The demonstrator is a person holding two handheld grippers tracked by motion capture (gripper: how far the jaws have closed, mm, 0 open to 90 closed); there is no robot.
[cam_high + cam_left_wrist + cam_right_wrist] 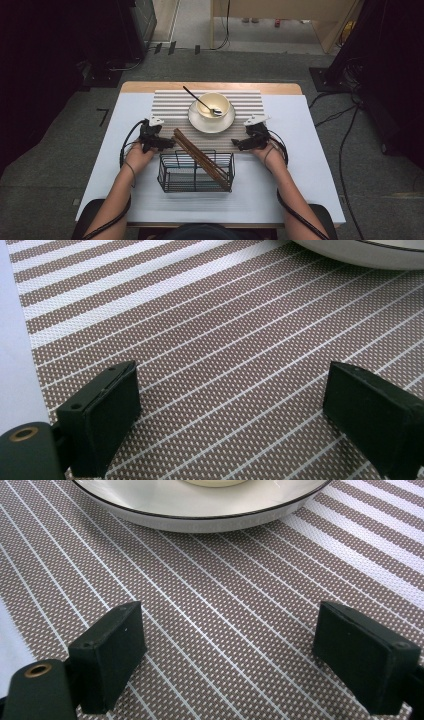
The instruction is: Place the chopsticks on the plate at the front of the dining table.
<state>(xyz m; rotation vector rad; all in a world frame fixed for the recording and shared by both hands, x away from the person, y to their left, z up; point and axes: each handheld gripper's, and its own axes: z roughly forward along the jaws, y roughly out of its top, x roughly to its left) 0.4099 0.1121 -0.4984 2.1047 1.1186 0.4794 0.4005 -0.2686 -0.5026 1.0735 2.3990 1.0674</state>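
1. Resting at the left centre of the high view, the left gripper sits on the striped placemat, just left of the upper ends of the chopsticks.
2. Its jaws stand wide apart with nothing between them; in the left gripper view the gripper shows bare woven mat in the gap.
3. The right gripper lies at the right centre of the high view, on the mat's right part, below and to the right of the saucer.
4. Its jaws are also spread wide and empty; in the right gripper view the gripper frames bare mat, with the saucer's rim across the top of the frame.
5. The chopsticks, a brown bundle, lean diagonally from the middle of the high view down into the black wire basket at lower centre, their lower ends in its right part.
6. A cream cup stands on the saucer at upper centre, with a dark-handled spoon resting in it, its handle pointing to the upper left.
7. The white table carries everything; the basket stands between the person's two forearms.
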